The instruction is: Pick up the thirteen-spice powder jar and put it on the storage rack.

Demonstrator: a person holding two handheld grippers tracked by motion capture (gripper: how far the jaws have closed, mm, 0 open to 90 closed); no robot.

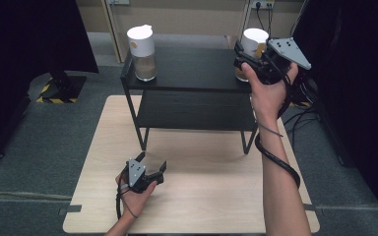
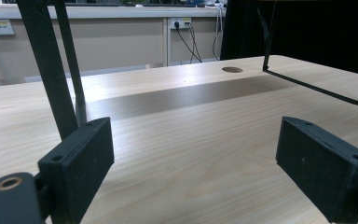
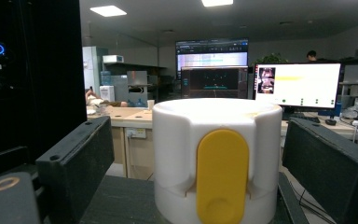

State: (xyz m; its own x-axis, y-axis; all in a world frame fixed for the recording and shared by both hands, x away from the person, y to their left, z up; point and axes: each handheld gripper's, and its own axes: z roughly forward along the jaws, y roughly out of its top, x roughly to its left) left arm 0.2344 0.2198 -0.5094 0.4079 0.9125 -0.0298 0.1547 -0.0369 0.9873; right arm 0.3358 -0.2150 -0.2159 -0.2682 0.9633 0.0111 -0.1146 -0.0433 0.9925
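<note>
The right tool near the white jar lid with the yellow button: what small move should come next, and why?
Probably close the right tool on the white lid of the right jar. Its jaws stand open on either side of the lid, with gaps still visible, so nothing is gripped yet. The left tool rests open on the table.

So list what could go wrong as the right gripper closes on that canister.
1. The right gripper has its jaws open around the white lid only; the glass body of the right canister may slip free or tip.
2. The canister stands near the edge of the black shelf; a nudge could push it off.
</note>
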